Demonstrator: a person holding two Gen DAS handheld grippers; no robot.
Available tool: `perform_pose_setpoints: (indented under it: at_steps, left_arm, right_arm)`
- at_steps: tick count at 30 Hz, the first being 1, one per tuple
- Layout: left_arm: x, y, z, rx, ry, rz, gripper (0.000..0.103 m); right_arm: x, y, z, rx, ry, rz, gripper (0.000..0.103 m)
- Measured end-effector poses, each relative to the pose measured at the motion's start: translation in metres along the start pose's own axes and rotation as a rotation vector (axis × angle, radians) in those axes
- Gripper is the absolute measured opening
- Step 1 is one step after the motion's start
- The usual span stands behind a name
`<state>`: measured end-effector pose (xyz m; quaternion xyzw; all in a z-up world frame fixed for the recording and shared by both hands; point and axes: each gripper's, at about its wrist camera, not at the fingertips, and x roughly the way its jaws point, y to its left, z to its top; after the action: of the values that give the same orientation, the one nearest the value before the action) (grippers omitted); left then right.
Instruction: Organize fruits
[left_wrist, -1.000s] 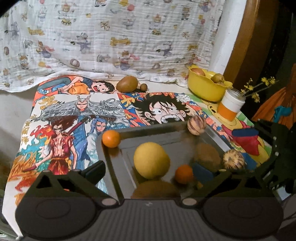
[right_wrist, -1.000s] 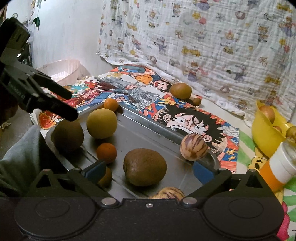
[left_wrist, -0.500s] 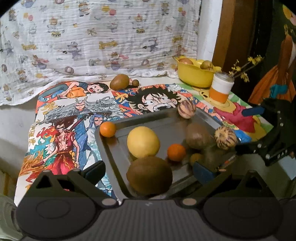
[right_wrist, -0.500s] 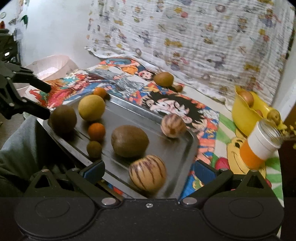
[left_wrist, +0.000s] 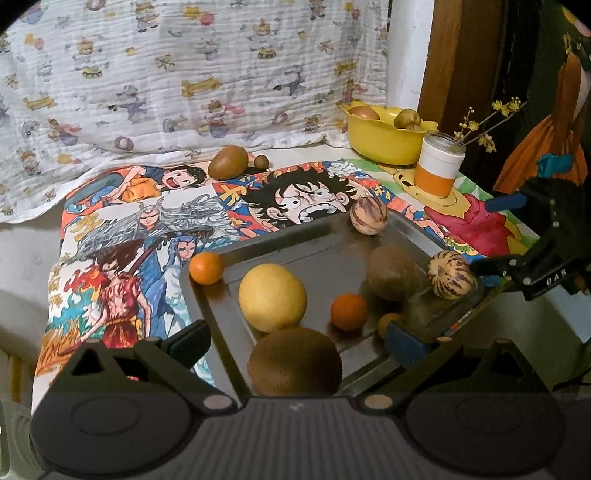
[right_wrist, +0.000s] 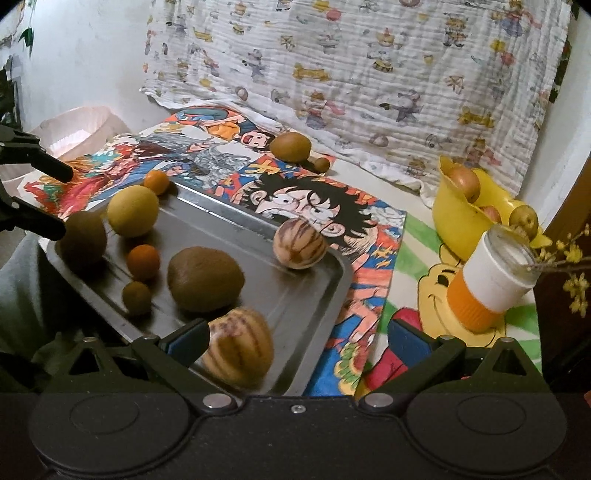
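A metal tray lies on the cartoon cloth. On it are a yellow round fruit, two brown kiwis, an orange, a small green-brown fruit and two striped melons. Another orange sits at the tray's far left corner. My left gripper is open at the tray's near edge, with a kiwi between its fingers. My right gripper is open at the tray's right corner, with a striped melon by its left finger.
A yellow bowl with fruit stands at the back right. A white and orange jar with yellow flowers stands in front of it. A kiwi and a small brown fruit lie on the cloth. A white basket sits far left.
Both grippers have pulled back from over the tray to its near edges. The near striped melon has rolled toward the tray's right corner. Both stayed open.
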<state>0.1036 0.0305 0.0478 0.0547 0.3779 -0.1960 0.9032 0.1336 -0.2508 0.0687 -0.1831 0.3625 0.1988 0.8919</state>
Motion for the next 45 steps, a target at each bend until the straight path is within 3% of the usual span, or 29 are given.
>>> perform_pose_setpoints:
  at_steps: [7, 15, 22, 31, 39, 45]
  left_arm:
    - [0.013, 0.001, 0.017, 0.031, 0.024, -0.003, 0.102]
    - [0.035, 0.025, 0.043, -0.039, 0.043, 0.001, 0.102]
    - [0.049, 0.052, 0.073, -0.041, 0.030, 0.033, 0.102]
    - [0.067, 0.080, 0.116, 0.031, -0.009, 0.055, 0.102]
    - [0.095, 0.095, 0.148, 0.213, -0.044, 0.069, 0.102]
    - [0.131, 0.103, 0.167, 0.323, -0.076, 0.038, 0.102]
  right_arm:
    - [0.016, -0.010, 0.024, -0.021, -0.016, -0.007, 0.102]
    - [0.045, -0.019, 0.054, 0.038, -0.067, 0.056, 0.102]
    - [0.063, -0.024, 0.091, -0.027, -0.109, 0.051, 0.102]
    - [0.083, -0.034, 0.158, -0.162, -0.083, 0.069, 0.102]
    - [0.114, -0.032, 0.208, -0.392, 0.002, 0.166, 0.102]
    - [0.153, -0.030, 0.220, -0.499, 0.043, 0.202, 0.098]
